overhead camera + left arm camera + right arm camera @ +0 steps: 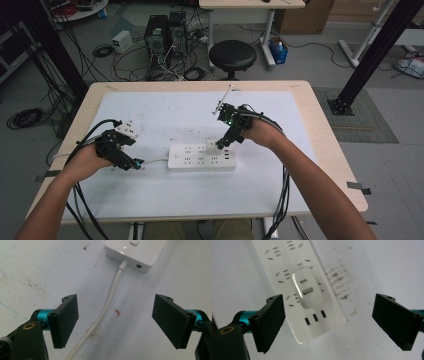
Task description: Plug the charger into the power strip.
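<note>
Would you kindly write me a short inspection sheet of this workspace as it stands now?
Surface: wooden table under a white mat with scuffs and small marks.
Job's things: white power strip lying flat mid-mat; a white charger is plugged into it, with two ports on its top face.
Clutter: nothing seen on the mat.
Grippers: left claw open, low over the strip's cord; right claw open above the charger, touching nothing.
Cables: the strip's white cord runs between the left claw's jaws; black cables trail from both claws.
Surroundings: black stool, computer towers and loose floor cables beyond the table.
</note>
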Motion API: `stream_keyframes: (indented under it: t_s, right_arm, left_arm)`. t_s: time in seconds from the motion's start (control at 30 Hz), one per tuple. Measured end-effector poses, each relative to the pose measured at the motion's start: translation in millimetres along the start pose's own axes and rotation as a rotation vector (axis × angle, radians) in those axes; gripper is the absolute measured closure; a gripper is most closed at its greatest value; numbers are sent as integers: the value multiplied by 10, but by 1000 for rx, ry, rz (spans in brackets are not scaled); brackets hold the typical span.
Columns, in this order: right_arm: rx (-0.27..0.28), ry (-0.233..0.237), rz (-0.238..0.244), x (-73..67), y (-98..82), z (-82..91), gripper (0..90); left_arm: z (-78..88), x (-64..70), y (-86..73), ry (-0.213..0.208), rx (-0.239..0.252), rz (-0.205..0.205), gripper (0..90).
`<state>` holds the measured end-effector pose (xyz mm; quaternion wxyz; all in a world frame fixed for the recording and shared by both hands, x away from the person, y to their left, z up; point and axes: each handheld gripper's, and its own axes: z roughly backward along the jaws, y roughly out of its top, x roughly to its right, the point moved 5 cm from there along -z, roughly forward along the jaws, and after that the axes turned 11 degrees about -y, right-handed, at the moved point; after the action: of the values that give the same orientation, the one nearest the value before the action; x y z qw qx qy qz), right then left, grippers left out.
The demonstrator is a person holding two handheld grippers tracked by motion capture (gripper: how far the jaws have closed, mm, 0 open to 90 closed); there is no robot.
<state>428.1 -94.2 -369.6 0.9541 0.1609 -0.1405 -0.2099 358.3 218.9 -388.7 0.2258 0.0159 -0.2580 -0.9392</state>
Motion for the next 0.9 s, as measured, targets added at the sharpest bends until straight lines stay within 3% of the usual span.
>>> stream_keyframes:
  t_s: [0.07,0.13,0.33,0.4,0.73,0.77,0.8,0.87,0.9]
  right_arm:
    - [-2,-18,-40,33,-12,52,9]
    - [-36,-3,-61,51,-29,114,7]
    - [-21,-131,-95,178,-27,379,7]
    - [-24,-137,-112,196,-51,425,8]
    - [-82,-111,-121,161,-396,548,8]
    - [-120,-72,-124,136,-555,578,8]
    - [-129,-45,-114,124,-603,591,8]
    - [-128,6,-109,98,-687,613,8]
    - [-122,10,-118,100,-737,632,8]
  left_arm:
    - [20,6,14,2,5,-3,213]
    - [41,18,25,4,6,-7,213]
    - [103,49,47,12,16,-11,213]
    - [120,53,56,15,16,-14,213]
    - [218,90,152,25,18,-45,213]
    - [226,87,164,27,22,-43,213]
    - [228,82,164,28,19,-39,213]
    - [227,69,163,33,20,-32,213]
    - [224,66,164,34,26,-25,213]
